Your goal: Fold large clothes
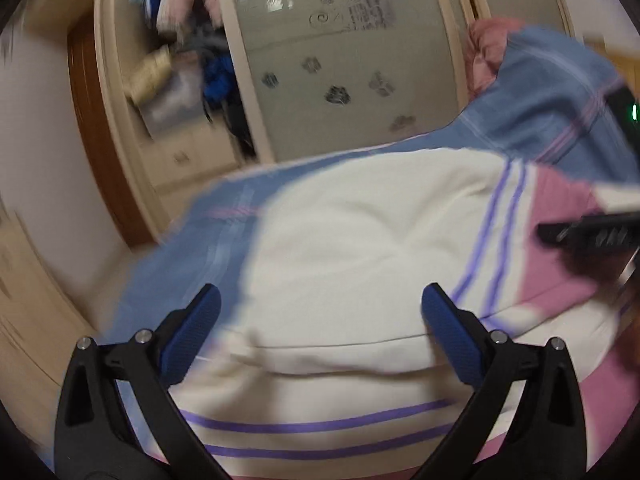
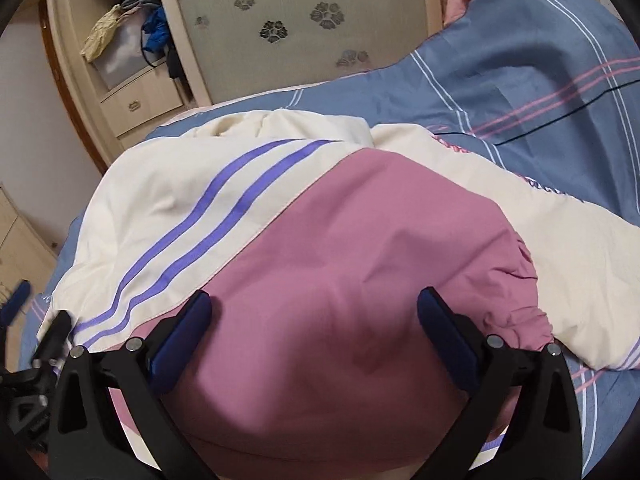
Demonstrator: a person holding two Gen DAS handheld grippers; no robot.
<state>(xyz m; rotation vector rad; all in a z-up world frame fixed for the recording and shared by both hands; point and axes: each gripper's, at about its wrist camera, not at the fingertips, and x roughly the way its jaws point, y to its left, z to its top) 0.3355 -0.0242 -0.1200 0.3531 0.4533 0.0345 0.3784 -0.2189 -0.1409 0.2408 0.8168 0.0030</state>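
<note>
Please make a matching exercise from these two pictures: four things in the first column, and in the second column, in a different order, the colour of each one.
Things:
1. jacket stripes
2. jacket sleeve
3. bed cover
4. finger pads of the right gripper

Colours:
A. grey-blue with thin white and pink lines
B. dark blue
C. purple
D. pink

Pairs: 1-C, 2-D, 3-A, 4-B

Cream and pink jacket [image 2: 340,248] with 2 purple stripes, rumpled, spread across the blue striped bedcover [image 2: 520,72]
</note>
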